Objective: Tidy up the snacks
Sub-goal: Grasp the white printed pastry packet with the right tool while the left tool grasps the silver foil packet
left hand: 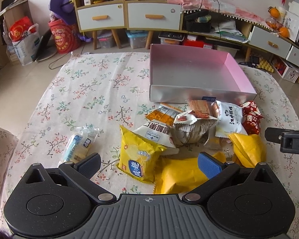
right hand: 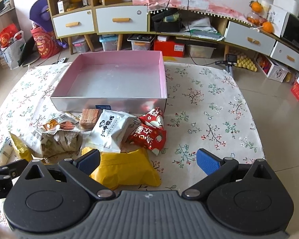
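Nearest, both claws gape wide and hold nothing: left claw (left hand: pixel 149 164) over a yellow chip packet (left hand: pixel 138 155), right claw (right hand: pixel 148 162) over a yellow pouch (right hand: pixel 127 169). Snacks lie heaped on the tabletop (right hand: pixel 209 107) just before the empty pink box (right hand: pixel 117 75). Risk: overlapping, slippery wrappers may slip or drag neighbours along.

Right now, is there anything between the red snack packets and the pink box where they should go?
Nothing visible blocks the way. The red snack packets lie just in front of the near wall of the pink box; only that low wall must be cleared. The box floor is bare.
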A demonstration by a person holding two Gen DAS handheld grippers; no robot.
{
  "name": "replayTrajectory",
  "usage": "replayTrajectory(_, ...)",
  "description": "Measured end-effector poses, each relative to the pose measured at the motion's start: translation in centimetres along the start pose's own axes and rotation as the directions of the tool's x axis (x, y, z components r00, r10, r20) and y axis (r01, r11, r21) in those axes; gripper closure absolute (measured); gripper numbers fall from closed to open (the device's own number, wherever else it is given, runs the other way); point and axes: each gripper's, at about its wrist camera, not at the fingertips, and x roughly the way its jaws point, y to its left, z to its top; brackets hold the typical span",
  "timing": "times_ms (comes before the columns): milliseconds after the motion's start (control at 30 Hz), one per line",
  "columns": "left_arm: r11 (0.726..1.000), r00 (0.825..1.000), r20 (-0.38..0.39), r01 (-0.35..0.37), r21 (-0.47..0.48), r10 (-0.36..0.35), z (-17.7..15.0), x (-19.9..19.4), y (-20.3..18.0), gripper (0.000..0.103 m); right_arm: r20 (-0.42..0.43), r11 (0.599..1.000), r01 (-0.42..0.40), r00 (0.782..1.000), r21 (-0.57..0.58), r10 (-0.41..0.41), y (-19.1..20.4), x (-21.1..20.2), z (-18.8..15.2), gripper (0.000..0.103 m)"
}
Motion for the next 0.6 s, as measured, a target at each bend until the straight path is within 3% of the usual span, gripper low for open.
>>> replayTrajectory(133,1.0,1.0,-0.01,0.022,0.015,-0.022,0.6,1.3,0.5,0.0,-0.003,1.0,-0.016,1.0,0.003,0.016,-0.1,0.7,0.4,0.0)
replayTrajectory(333,0.989,0.989,-0.016,0.149,0.009,-0.149,1.7,3.4,1.3,0.003,0.001,0.996,-0.083,0.997,-0.018,0.083,0.0,1.8,1.2,0.005)
replayTrajectory(467,0.964,0.965,0.033,0.258,0.06,-0.26,2.4,3.6,0.9,0.008,-0.026,0.988,-0.15,0.988,0.039,0.151,-0.5,2.8,2.0,0.017)
replayTrajectory(600,0.927,0.934,0.028,0.35,0.138,-0.357,3.0,4.4,0.1,0.019,-0.049,0.963,-0.244,0.967,0.115,0.251,-0.7,3.6,2.7,0.028)
